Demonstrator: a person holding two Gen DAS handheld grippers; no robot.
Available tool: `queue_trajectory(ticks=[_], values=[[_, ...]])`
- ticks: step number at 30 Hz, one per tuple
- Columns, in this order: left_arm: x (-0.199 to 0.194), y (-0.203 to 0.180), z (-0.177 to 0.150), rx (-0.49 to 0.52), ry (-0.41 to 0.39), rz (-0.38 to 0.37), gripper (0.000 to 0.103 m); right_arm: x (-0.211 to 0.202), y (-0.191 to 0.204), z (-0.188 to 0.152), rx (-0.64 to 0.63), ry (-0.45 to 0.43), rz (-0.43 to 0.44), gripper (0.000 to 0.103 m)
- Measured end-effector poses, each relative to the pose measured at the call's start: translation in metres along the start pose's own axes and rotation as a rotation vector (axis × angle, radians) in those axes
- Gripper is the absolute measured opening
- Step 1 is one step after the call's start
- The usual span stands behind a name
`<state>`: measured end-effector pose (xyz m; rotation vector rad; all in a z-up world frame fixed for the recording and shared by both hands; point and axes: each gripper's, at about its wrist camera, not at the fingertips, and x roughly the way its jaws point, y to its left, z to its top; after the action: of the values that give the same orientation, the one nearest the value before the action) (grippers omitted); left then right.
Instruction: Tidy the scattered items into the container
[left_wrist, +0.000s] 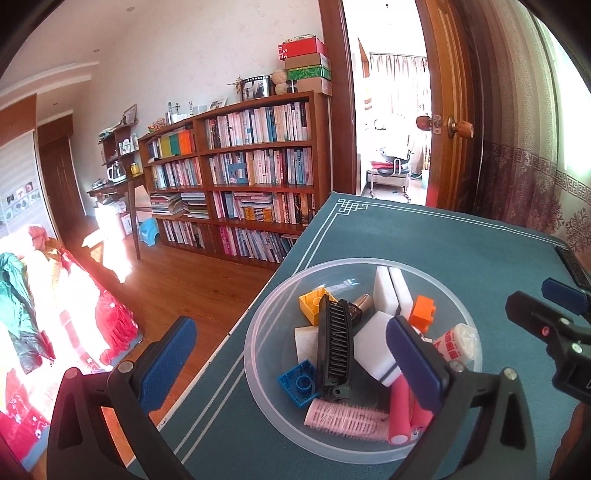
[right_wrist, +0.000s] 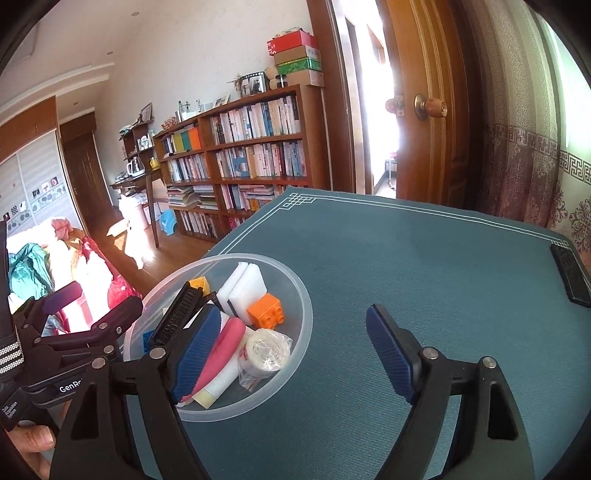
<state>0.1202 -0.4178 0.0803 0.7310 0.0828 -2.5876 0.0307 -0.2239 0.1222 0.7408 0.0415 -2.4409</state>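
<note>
Clear plastic bowl (right_wrist: 295, 291) on the teal table mat (right_wrist: 424, 258) already holds the bricks, sponges, comb and rollers, both the left gripper (left_wrist: 291, 343) and right gripper (right_wrist: 288, 347) hang released and empty beside it, so I'd just back away slowly without bumping its rim

You are looking across a teal table mat (right_wrist: 424, 258) with a white line border. A flat black object (right_wrist: 570, 275) is lying at its far right corner. Beyond it, a wooden bookshelf (left_wrist: 255, 173) is standing against the wall, packed with books, and stacked boxes (left_wrist: 306, 62) are sitting on top beside a framed photo (left_wrist: 256, 88). A wooden door (right_wrist: 421, 110) with a round knob (right_wrist: 430, 107) is standing open. A patterned curtain (right_wrist: 524, 173) is hanging at the right. Sunlight is falling on the wood floor (left_wrist: 192, 280).
</note>
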Motion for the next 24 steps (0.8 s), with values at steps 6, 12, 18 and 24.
queue_trajectory(ticks=[6,12,18,24], values=[[-0.021,-0.001,-0.003,0.008,-0.056,0.081,0.103,-0.046,0.006,0.005,-0.026,-0.174,-0.100,0.085],[-0.038,0.002,-0.005,-0.011,-0.094,0.138,0.103,-0.075,0.024,0.001,-0.094,-0.282,-0.091,0.103],[-0.048,0.013,-0.013,-0.048,-0.079,0.132,0.103,-0.066,0.022,-0.013,-0.062,-0.221,-0.048,0.103],[-0.042,0.021,-0.026,-0.065,-0.030,0.142,0.103,-0.047,0.016,-0.018,-0.008,-0.106,0.033,0.103]])
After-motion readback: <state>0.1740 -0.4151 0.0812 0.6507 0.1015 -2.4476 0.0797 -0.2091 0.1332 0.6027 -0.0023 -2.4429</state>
